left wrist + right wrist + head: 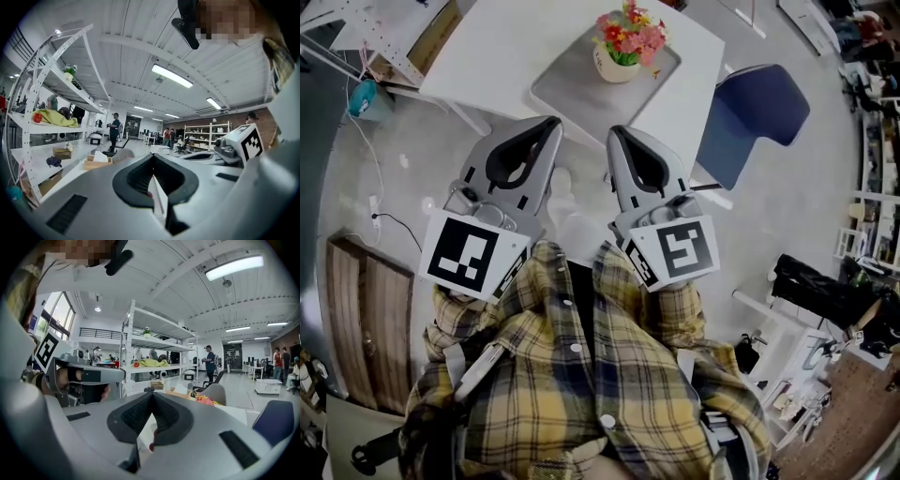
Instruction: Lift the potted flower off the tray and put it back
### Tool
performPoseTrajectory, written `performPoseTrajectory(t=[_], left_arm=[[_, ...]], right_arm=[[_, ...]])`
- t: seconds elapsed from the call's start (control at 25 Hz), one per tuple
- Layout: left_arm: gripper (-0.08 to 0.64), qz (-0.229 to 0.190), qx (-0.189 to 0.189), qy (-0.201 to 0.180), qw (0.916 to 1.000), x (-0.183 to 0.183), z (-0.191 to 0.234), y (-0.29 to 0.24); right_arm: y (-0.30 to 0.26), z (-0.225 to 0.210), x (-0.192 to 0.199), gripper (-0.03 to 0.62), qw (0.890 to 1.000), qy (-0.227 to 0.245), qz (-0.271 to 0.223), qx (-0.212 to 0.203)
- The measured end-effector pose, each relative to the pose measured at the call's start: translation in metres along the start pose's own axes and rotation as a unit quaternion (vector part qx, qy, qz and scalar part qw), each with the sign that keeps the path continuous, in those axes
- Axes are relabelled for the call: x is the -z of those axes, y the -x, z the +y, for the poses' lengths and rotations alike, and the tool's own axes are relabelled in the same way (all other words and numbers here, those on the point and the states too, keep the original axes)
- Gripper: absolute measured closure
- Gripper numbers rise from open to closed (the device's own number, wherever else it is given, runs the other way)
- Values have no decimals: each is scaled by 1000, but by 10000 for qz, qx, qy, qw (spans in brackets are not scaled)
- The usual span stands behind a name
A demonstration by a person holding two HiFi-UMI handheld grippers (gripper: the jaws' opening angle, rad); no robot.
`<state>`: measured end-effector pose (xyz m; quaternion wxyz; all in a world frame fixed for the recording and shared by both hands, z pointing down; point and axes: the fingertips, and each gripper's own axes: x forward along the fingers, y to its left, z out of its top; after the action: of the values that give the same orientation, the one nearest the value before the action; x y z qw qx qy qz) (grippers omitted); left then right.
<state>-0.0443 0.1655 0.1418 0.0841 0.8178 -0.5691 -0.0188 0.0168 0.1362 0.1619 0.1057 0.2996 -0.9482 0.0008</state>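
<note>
Potted flower (623,45) stands upright on the grey tray (565,82), toward the tray's far right part, on the white table (487,47). Its long axis is vertical: white pot below, pink and red blossoms above.

Left gripper (551,122): jaws together, nothing between them. Right gripper (616,131): jaws together as well, empty. I hold both side by side with their tips about at the table's near edge, clear of the pot.

Key relation: the pot lies ahead of both grippers, across the tray. By the head view it is almost straight in line with the right gripper's tip and off to the right of the left one, so I judge the right gripper the nearer. Either gripper's jaws would have to part before they could take the pot.

View differences:
- Head view gives the whole layout: pot, tray, table, and the blue chair (757,111) at the table's right side.
- Right gripper view shows only the tops of the blossoms, peeking over the gripper's own body just right of its tip; the pot and tray are hidden.
- Left gripper view shows no flower at all, only white shelves (51,122) on the left and the right gripper's marker cube at the right.
</note>
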Motion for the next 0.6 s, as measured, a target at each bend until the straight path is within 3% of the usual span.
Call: performPoseTrajectory(t=[0.36, 0.6], left_arm=[[552, -78, -32, -51, 10000, -22, 53, -98], [552, -57, 88, -105, 9999, -33, 60, -152]], right_arm=[[-75, -85, -21, 595, 9999, 43, -100, -10], [-93, -132, -27, 595, 9999, 15, -117, 53]])
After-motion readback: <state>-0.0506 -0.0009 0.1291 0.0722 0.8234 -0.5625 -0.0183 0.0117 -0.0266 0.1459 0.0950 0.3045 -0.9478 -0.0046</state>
